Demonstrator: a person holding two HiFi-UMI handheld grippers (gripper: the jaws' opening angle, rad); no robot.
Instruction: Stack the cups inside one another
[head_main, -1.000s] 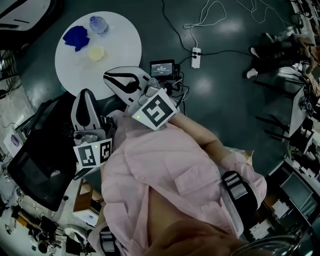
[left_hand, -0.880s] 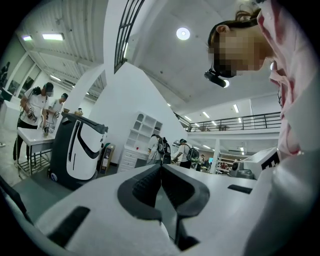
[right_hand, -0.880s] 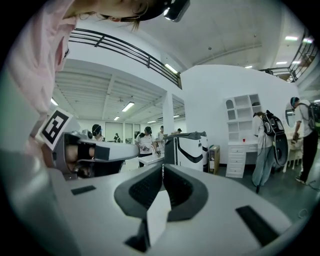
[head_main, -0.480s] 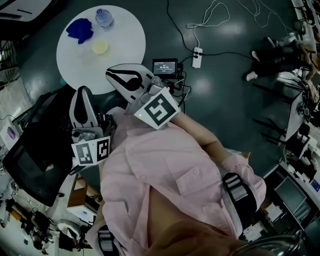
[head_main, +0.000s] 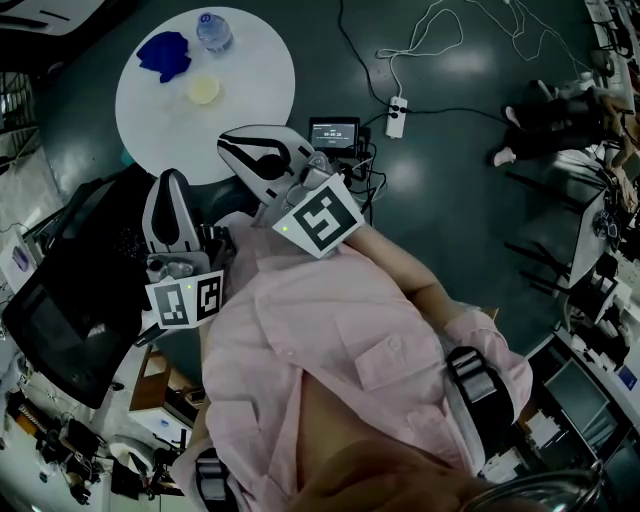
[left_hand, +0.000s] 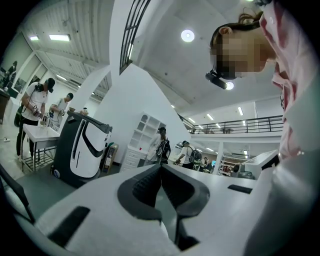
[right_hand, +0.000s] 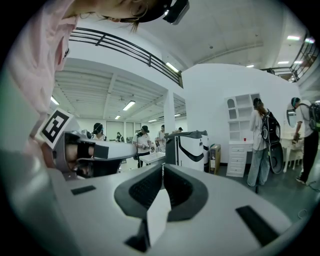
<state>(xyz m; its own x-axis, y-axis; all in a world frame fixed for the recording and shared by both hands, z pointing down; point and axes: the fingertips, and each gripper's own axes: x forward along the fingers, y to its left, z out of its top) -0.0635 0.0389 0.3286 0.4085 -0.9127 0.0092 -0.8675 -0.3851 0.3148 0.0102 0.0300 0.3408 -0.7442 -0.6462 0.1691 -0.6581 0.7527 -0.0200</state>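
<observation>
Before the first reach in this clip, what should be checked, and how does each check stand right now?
1. Left gripper empty: ok, jaws together with nothing between them.
2. Right gripper empty: ok, jaws together on nothing.
3. Jaws open, ready to grasp: not ok, both are shut.
4. Pieces separate, none nested: ok. The blue item, clear item and yellow item sit apart on the round table.
5. Grippers at the pieces: not ok, both are held close to the person, short of all three.
6. All three pieces are cups: cannot tell from above.
</observation>
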